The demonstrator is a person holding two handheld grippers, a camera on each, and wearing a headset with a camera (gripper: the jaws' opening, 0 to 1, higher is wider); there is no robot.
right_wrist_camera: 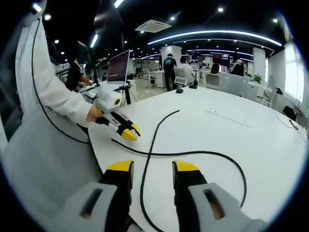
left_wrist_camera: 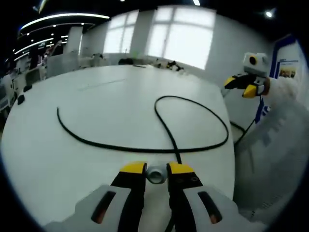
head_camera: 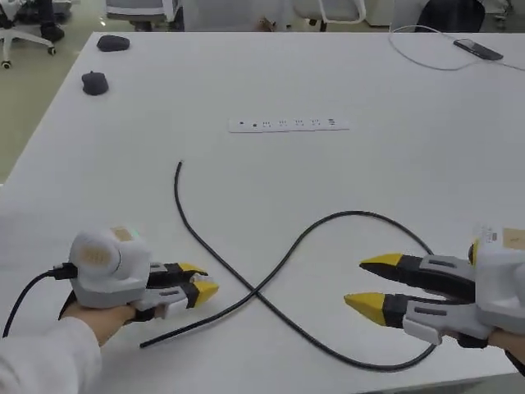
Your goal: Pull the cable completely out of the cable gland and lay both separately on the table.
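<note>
Left tongs [left_wrist_camera: 157, 169]: closed on small silvery round cable gland [left_wrist_camera: 156, 175].
Right tongs [right_wrist_camera: 152, 166]: open, empty.
Long black cable [head_camera: 353, 213]: looped on white tabletop [head_camera: 369, 82], apparently free of gland.
Handling: set gland on bare surface, clear of cable, then release.

Two claws [head_camera: 207, 279] [head_camera: 358, 282], one cable [head_camera: 256, 291], one cable gland [left_wrist_camera: 156, 174], one power strip [head_camera: 287, 125], two mice [head_camera: 95, 82] [head_camera: 113, 43].

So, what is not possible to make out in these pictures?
The cable gland: in the left gripper view the left tongs cover most of it with their yellow tips; whether the cable passes through it is unclear.
The cable: in the right gripper view it leaves at the bottom edge between the right tongs.
The power strip markings: head view, too small to read.
</note>
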